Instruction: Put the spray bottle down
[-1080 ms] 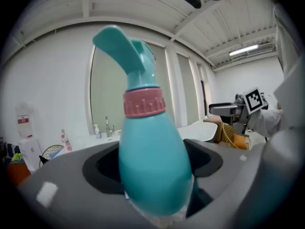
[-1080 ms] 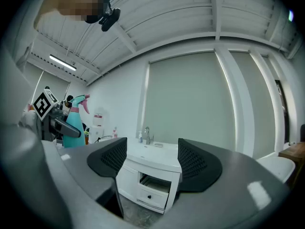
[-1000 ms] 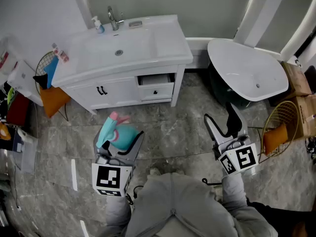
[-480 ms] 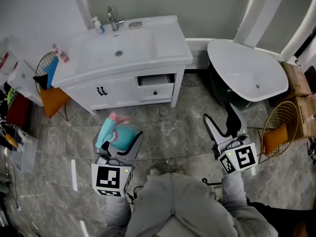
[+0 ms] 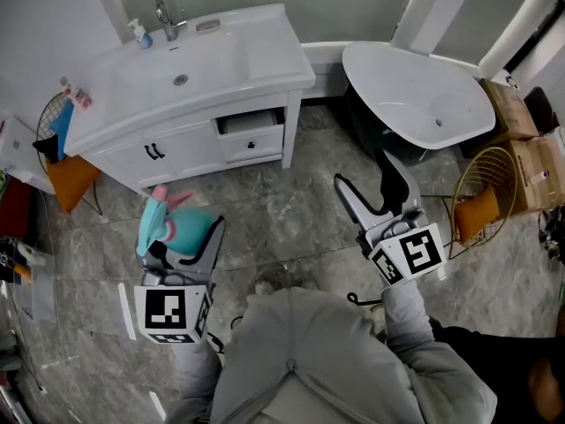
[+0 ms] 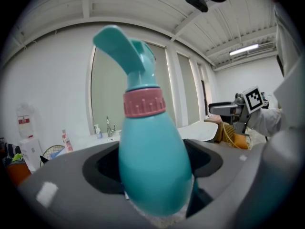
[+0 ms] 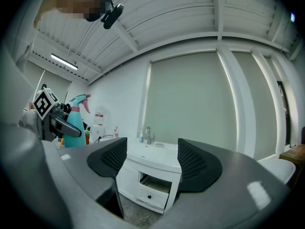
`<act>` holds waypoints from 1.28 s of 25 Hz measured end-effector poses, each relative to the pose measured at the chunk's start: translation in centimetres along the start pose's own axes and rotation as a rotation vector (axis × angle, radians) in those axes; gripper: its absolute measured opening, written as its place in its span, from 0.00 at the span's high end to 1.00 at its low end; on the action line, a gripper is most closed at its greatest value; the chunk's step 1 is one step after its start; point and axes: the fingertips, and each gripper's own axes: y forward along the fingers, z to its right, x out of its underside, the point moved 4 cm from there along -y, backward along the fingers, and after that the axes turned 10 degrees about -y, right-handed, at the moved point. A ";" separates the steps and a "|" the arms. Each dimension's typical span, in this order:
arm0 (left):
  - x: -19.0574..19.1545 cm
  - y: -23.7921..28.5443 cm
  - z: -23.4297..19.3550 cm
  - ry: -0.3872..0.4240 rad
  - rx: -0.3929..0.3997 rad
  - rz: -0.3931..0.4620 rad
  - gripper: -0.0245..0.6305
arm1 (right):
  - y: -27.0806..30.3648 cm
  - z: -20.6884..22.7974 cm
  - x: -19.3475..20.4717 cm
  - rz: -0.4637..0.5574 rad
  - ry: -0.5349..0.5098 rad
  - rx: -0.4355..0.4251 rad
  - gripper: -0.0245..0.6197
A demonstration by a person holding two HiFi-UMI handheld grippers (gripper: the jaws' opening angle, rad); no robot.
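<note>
The bottle stands upright in my left gripper, whose fingers are clamped on its lower body, with the pink collar and nozzle rising above them. I hold it in the air over the floor, not resting on anything. The white counter lies ahead of that hand, well apart. My right gripper is empty, its fingers wide apart. I judge the base must land flat, long axis kept vertical.

Left gripper fingers clamp upright teal spray bottle, pink collar; faucet behind.
</note>
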 end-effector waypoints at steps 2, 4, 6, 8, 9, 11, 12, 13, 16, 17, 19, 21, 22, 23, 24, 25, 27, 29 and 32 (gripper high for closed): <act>0.0 0.1 0.1 0.000 0.004 -0.002 0.30 | 0.0 -0.1 0.0 -0.001 0.006 -0.005 0.44; 0.2 0.1 0.1 -0.003 0.012 -0.005 0.30 | 0.0 -0.2 -0.2 0.006 0.017 -0.006 0.44; 0.4 0.1 -0.2 -0.010 0.018 -0.011 0.30 | 0.2 -0.5 -0.5 0.015 0.023 -0.004 0.44; 0.6 0.2 -0.7 -0.011 0.025 -0.014 0.30 | 0.7 -1.1 -0.7 0.019 0.022 -0.003 0.44; 0.5 0.2 -1.0 -0.010 0.029 -0.014 0.30 | 0.9 -1.4 -0.9 0.021 0.022 -0.002 0.44; 0.4 0.4 -1.7 -0.006 0.039 -0.014 0.30 | 1.5 -2.0 -1.1 0.025 0.019 0.002 0.44; 0.4 0.4 -2.1 -0.003 0.046 -0.014 0.30 | 1.8 -2.3 -1.3 0.028 0.017 0.006 0.44; 0.4 0.5 -2.4 0.001 0.052 -0.014 0.30 | 2.0 -2.6 -1.4 0.031 0.017 0.009 0.44; 0.5 0.8 -3.6 0.009 0.068 -0.015 0.30 | 2.7 -3.7 -1.6 0.036 0.015 0.016 0.44; 0.5 1.0 -3.9 0.011 0.073 -0.015 0.30 | 2.9 -4.1 -1.6 0.034 0.013 0.017 0.44; 0.6 1.4 -4.4 0.016 0.084 -0.014 0.30 | 3.4 -4.4 -1.4 0.027 0.006 0.018 0.44; 0.6 2.1 -4.6 0.014 0.091 -0.016 0.30 | 3.9 -4.3 -1.4 0.027 0.002 0.025 0.44; 0.6 2.5 -4.7 0.015 0.095 -0.017 0.30 | 4.2 -4.1 -1.4 0.030 0.001 0.028 0.44; 0.4 2.9 -4.7 0.019 0.100 -0.017 0.30 | 4.6 -3.9 -1.4 0.034 -0.001 0.030 0.44; 0.3 3.4 -4.7 0.024 0.105 -0.019 0.30 | 4.9 -3.7 -1.4 0.036 -0.004 0.029 0.44; 0.2 3.9 -4.7 0.025 0.106 -0.021 0.30 | 5.3 -3.4 -1.3 0.038 -0.006 0.027 0.44; 0.2 5.3 -4.7 0.021 0.105 -0.024 0.30 | 6.2 -2.6 -1.0 0.041 -0.006 0.021 0.44; -0.1 7.1 -4.6 0.023 0.103 -0.025 0.30 | 7.4 -1.3 -0.3 0.039 -0.002 0.019 0.44; -0.4 10.3 -4.5 0.018 0.096 -0.031 0.30 | 9.5 0.9 1.2 0.026 0.005 0.009 0.44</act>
